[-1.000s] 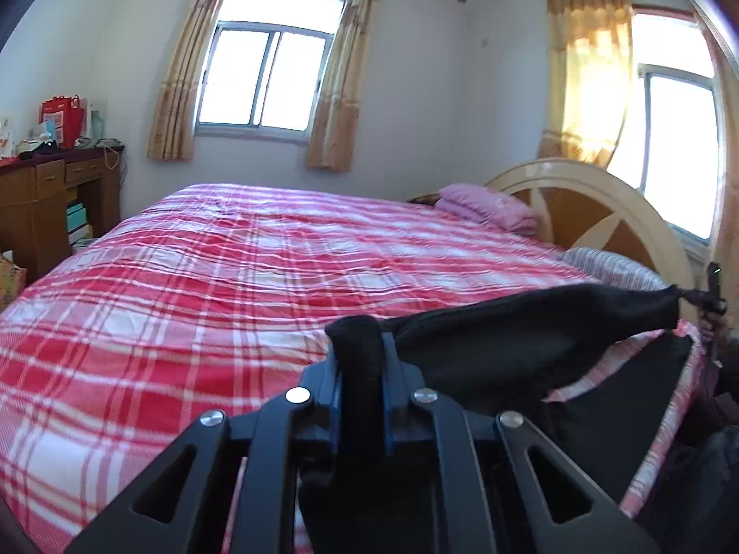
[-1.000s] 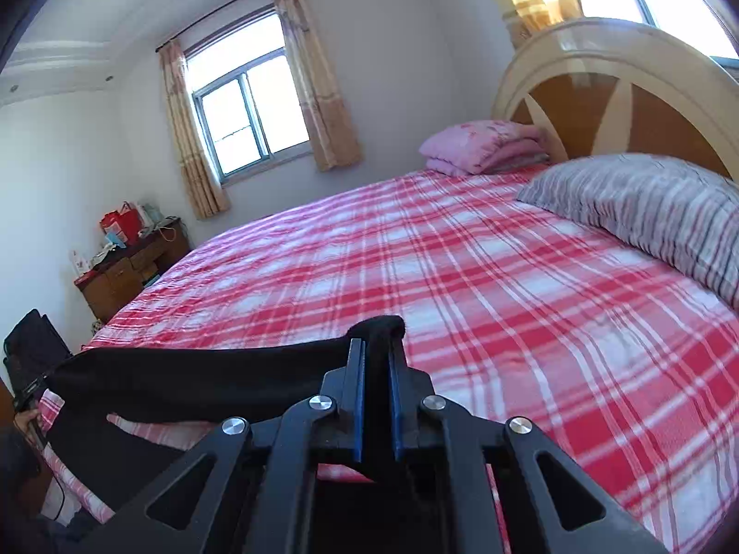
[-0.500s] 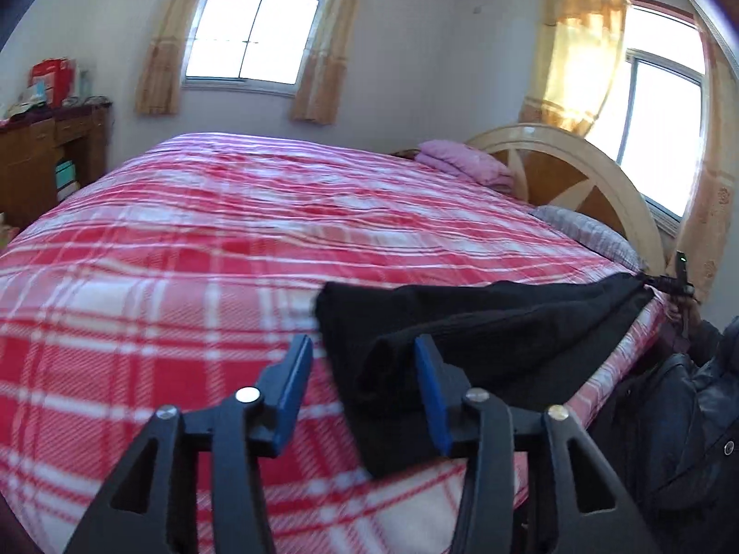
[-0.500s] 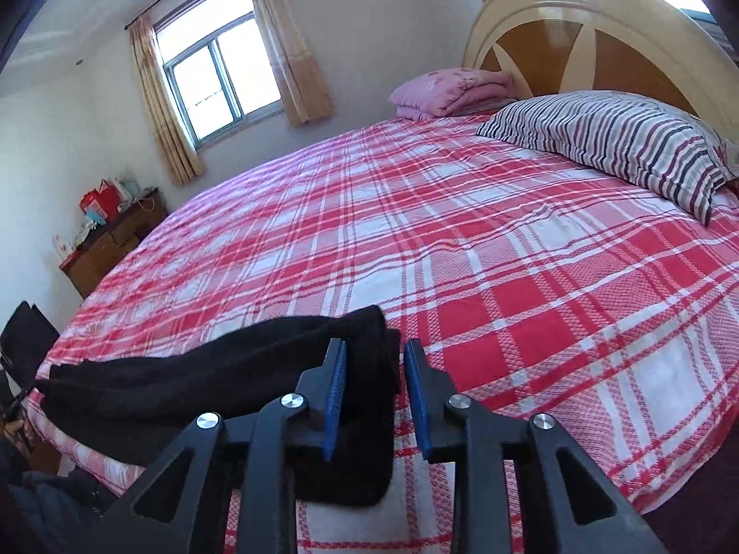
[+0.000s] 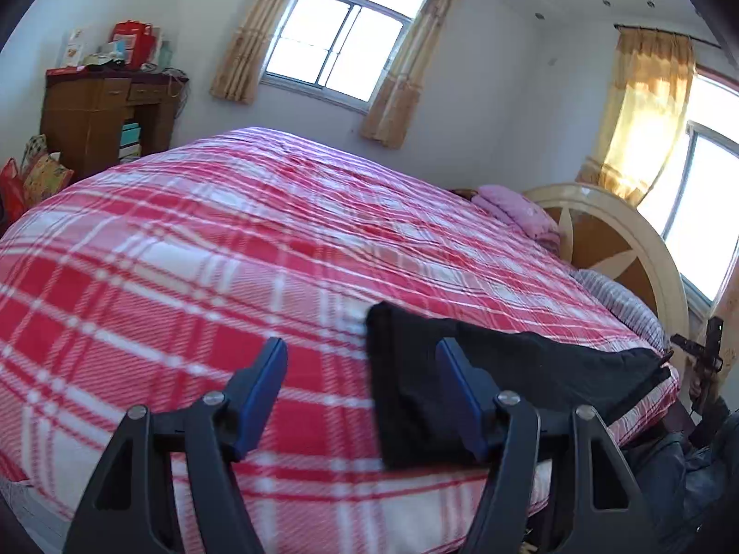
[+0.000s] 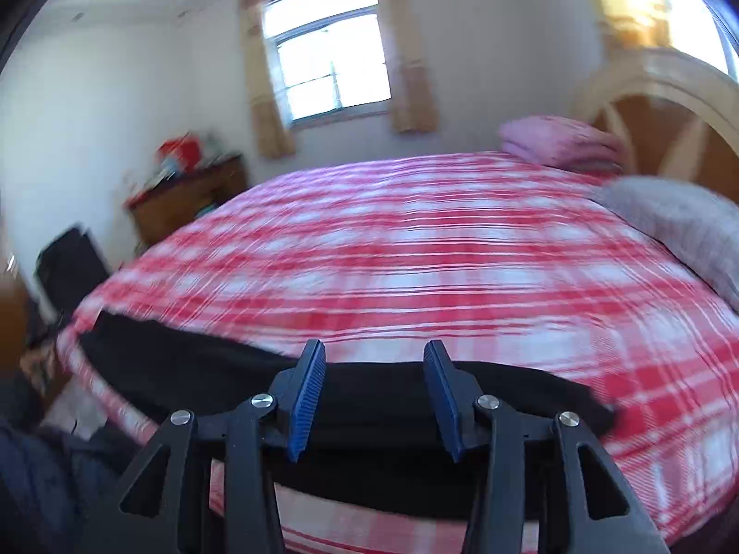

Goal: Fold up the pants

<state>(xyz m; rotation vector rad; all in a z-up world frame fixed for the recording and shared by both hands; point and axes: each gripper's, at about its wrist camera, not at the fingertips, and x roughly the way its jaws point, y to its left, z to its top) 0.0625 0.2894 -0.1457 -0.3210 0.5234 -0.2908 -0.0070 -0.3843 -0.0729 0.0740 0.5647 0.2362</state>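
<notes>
The black pants (image 5: 531,360) lie in a long folded strip along the near edge of the red plaid bed (image 5: 184,254). My left gripper (image 5: 360,388) hovers over their left end with its jaws opening. That end sits by the right pad (image 5: 457,397), and no pad presses on it. In the blurred right wrist view the pants (image 6: 194,360) run across under my right gripper (image 6: 374,392). Its jaws are opening too, with cloth below the gap and nothing pinched. The right gripper also shows small at the pants' far end (image 5: 706,360).
A striped pillow (image 6: 683,221) and a folded pink blanket (image 6: 563,141) lie by the arched headboard (image 5: 623,249). A wooden desk (image 5: 92,115) with red bags stands at the far left wall. A person's dark clothing (image 5: 693,461) is at the bed's near side.
Both grippers were shut on the pants' ends a second ago and have let go. The pants dropped flat onto the bed. The right gripper has swung along the strip, blurring its view.
</notes>
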